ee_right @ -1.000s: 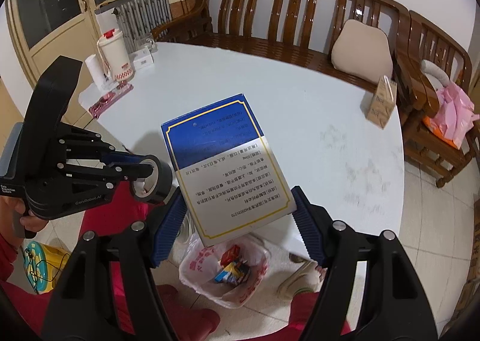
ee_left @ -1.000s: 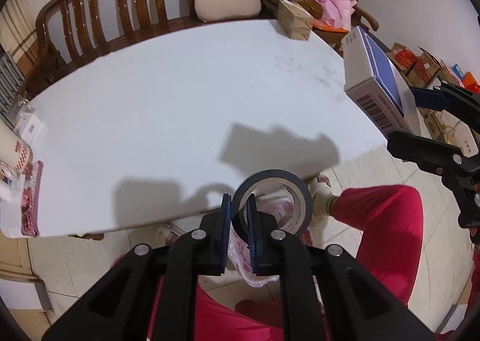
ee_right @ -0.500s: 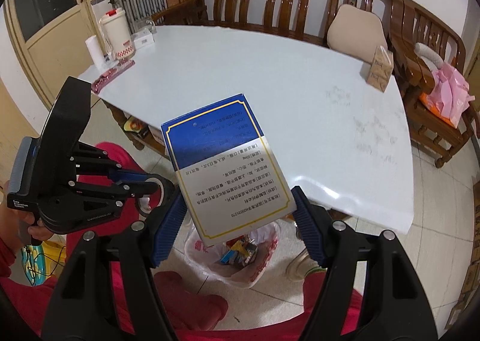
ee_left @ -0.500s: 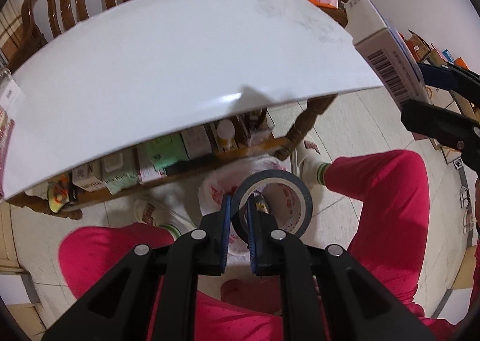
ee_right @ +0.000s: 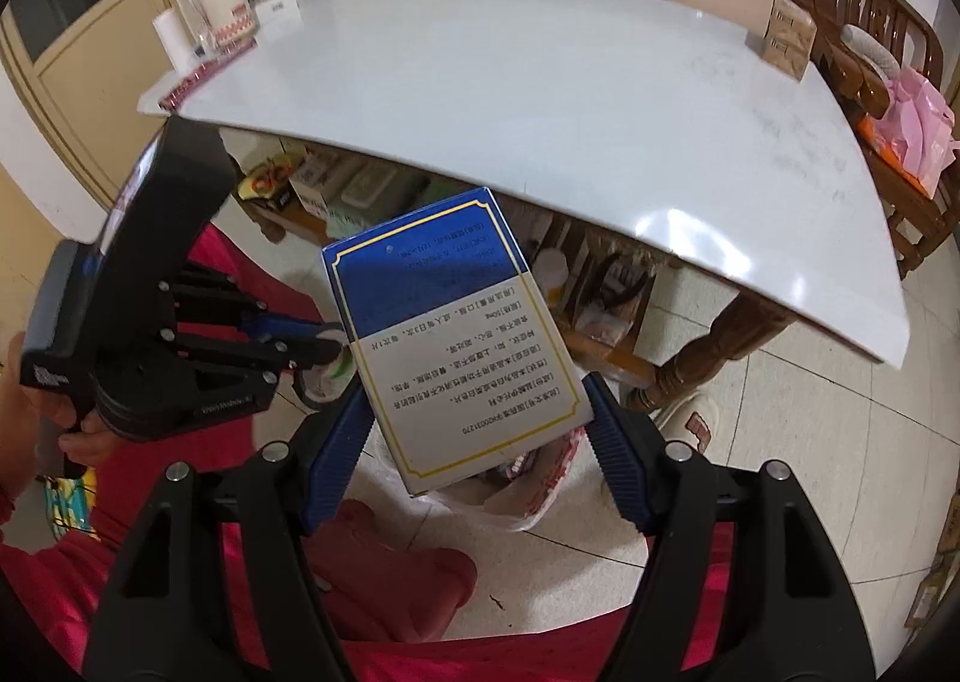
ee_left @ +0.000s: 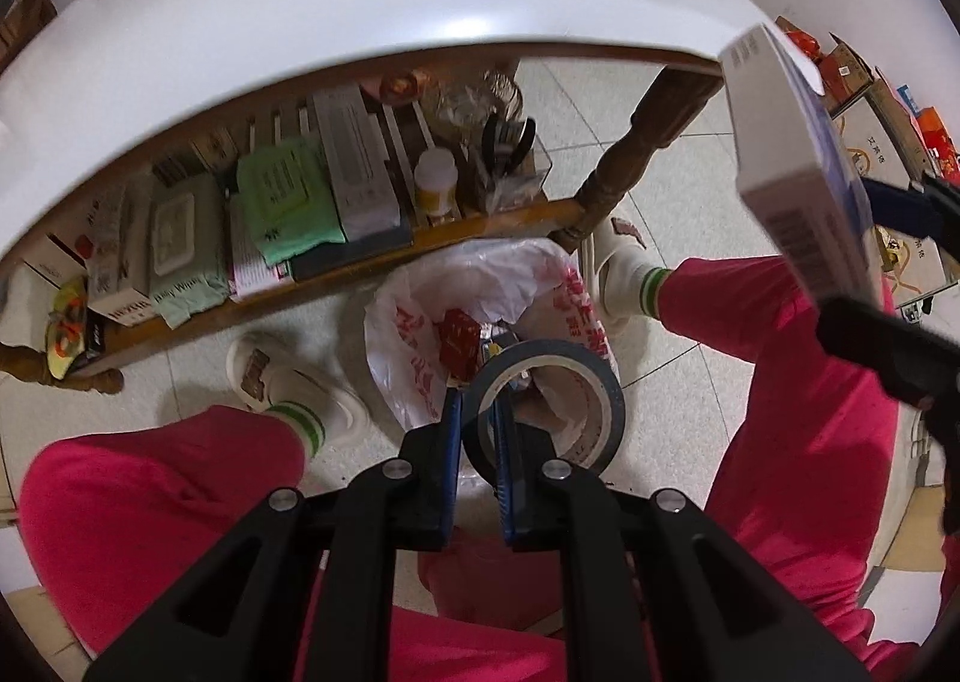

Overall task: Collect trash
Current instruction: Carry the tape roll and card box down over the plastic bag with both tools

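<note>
Tape roll (ee_left: 549,403) pinched in my left gripper (ee_left: 478,430), jaws narrow, one finger inside the ring and one outside, clamped on the roll's wall. Roll is dark blue-grey outside, pale cardboard core inside, ring standing on edge with its hole facing sideways across the fingers. It hangs over the trash bag (ee_left: 420,346), which sits on the floor tiles between my two feet in white slippers. Bag is thin white plastic with red print, mouth open upward; inside I see a red wrapper and some small colourful packets, rest too crumpled to tell.

My right gripper (ee_right: 477,418) grips a flat box (ee_right: 444,334) by its two long sides, jaws spread fairly wide. Box long axis runs away from me along the fingers, blue end far, white end with printed text near, gold border line around the face. It is held in the air near the bag, above floor level, just in front of the table edge.

Beyond, white table (ee_right: 540,82); shelf under it packed with wipes packs, boxes, a small bottle.
</note>
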{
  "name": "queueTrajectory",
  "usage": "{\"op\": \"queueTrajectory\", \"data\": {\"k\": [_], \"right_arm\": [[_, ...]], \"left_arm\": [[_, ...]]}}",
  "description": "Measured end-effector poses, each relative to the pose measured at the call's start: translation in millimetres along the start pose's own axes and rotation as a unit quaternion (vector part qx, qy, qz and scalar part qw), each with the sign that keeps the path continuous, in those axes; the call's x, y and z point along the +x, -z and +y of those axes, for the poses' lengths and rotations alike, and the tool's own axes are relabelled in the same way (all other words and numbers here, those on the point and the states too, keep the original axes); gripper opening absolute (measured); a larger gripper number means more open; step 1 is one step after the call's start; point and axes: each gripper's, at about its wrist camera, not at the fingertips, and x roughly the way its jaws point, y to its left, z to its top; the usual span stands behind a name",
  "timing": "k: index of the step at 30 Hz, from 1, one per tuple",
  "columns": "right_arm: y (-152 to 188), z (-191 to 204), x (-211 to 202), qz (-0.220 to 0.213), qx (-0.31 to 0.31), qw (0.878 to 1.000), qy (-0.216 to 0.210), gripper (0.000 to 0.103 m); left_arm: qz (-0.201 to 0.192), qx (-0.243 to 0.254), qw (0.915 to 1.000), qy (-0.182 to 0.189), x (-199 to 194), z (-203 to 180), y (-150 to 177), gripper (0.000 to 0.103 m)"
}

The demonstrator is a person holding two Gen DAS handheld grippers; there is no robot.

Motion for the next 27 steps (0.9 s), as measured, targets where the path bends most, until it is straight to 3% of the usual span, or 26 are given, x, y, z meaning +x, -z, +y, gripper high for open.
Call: {"op": "queueTrajectory", "data": {"k": [13, 27], "right_arm": [[31.2, -19.0, 96.7, 0.052, 0.058, 0.997, 0.015, 0.069], [48.2, -44.5, 189.3, 0.131, 0.101, 0.986, 0.013, 0.069]], "left_arm": [[0.068, -0.029, 0.9971, 0.018, 88.8, 15.7, -8.7, 0.011], [0.142, -0.067, 0.9873, 0.026, 155.5, 31.2, -23.6, 0.011]]}}
